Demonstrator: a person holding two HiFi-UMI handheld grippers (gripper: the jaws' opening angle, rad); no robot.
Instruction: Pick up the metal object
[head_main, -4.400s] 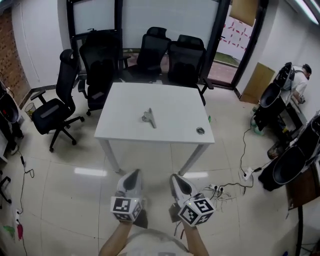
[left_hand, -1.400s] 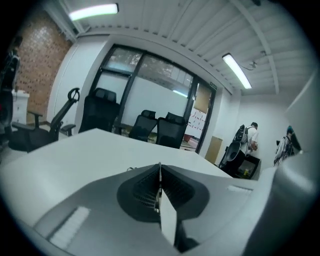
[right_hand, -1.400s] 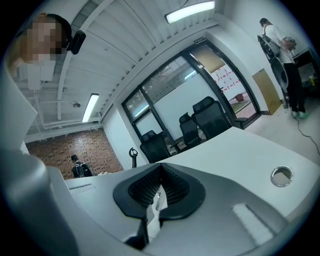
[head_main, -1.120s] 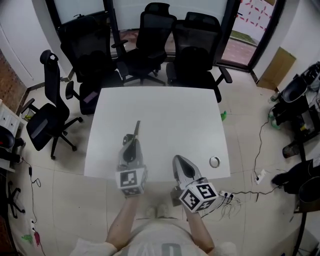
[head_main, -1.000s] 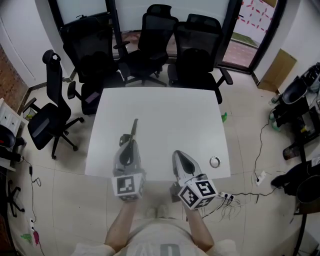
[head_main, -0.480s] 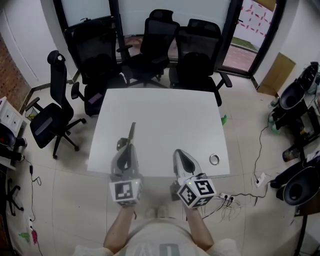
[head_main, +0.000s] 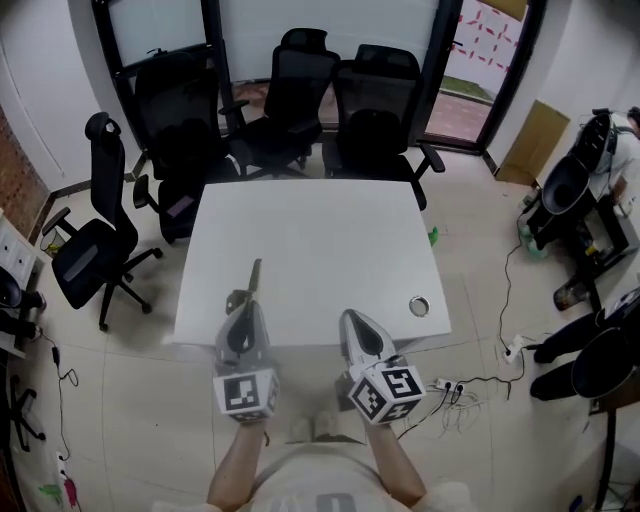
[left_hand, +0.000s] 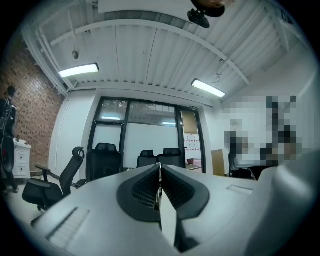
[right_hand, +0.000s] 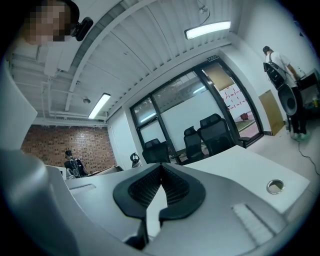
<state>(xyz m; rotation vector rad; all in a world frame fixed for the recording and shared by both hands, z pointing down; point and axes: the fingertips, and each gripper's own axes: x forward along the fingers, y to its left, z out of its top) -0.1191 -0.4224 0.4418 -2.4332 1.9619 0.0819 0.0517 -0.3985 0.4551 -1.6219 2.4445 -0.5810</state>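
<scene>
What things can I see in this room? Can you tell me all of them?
Table: one, white, middle of the room.
Metal object: one, grey, on the table near its front left edge.
Small ring: one, silvery, on the table near its front right corner.
Office chairs: four, black, along the table's far and left sides.
Cables: a tangle, on the floor at the right.
Left hand-held gripper: one, grey with a marker cube, at the table's near edge, shut, empty.
Right hand-held gripper: one, same look, beside it, shut, empty.
</scene>
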